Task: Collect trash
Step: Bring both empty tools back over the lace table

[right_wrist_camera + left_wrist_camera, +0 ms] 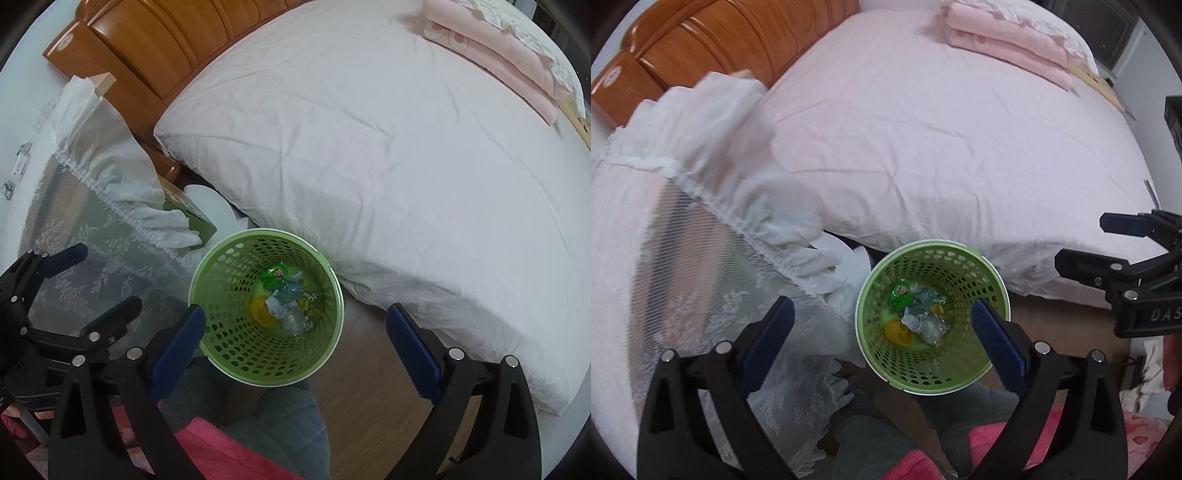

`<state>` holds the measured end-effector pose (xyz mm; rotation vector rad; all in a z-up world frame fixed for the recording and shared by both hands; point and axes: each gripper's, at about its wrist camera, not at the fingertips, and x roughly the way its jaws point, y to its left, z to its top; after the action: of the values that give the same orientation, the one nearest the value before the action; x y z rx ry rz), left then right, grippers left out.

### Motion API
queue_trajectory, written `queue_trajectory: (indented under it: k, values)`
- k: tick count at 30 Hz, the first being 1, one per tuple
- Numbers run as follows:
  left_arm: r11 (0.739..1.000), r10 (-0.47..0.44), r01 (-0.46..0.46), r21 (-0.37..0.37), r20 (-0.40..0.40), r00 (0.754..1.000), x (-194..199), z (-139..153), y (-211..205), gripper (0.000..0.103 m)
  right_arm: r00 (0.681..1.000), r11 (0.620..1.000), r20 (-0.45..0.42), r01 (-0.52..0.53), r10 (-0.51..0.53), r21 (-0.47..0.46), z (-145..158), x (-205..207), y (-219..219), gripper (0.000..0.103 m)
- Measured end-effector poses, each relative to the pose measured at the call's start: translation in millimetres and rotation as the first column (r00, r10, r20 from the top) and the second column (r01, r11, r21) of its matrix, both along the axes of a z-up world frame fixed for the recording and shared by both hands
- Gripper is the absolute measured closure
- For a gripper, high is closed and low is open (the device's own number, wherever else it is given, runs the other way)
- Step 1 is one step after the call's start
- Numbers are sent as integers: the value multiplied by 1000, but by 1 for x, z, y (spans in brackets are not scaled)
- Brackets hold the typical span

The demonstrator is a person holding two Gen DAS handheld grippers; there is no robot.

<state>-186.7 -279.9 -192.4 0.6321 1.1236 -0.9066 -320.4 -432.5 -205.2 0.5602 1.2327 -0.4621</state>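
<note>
A green perforated waste basket (882,350) (221,354) stands on the floor beside the bed. Inside lie crumpled wrappers: a green one (900,292) (275,275), a silvery one (925,325) (291,321) and a yellow one (897,330) (262,310). My left gripper (882,314) hangs above the basket, open, with nothing between its blue pads. My right gripper (295,315) also hovers over the basket, open and empty. Each gripper shows at the edge of the other's view, the right one (1078,243) and the left one (107,277).
A bed with a pale pink quilt (942,147) fills the far side, with folded pink bedding (1008,40) and a wooden headboard (720,40). A lace-covered bedside table (701,295) stands left. A green box (192,214) lies by it. The person's legs (258,435) are below.
</note>
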Motion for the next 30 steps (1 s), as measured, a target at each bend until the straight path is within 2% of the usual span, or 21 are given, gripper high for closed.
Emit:
queue_trajectory:
  k: [1,5,9,14,18,24,30]
  values:
    - [999,28,-28,-15,3,1000,8,12,7,7,1000,1000,23,-15,15,-8,9,7,2,6]
    - [982,162,-162,-94,-11,987,44,56,44,8,991,996,107,-79,82,-34,41,37,15,5]
    - [943,298,-292,-156,15,954,77,91,91,8,965,984,192,-168,177,-63,73,76,39,2]
    - [871,466,-452,-192,36,884,116,114,149,8,933,962,235,-264,273,-70,92,113,63,2]
    - [814,565,-547,-193,45,824,145,120,191,8,911,941,240,-333,336,-53,94,149,89,2]
    - [728,674,-657,-196,32,738,184,119,249,8,879,910,244,-412,409,-40,97,195,130,2]
    - [651,754,-732,-202,59,654,237,120,302,8,813,849,259,-526,522,-57,99,266,173,2]
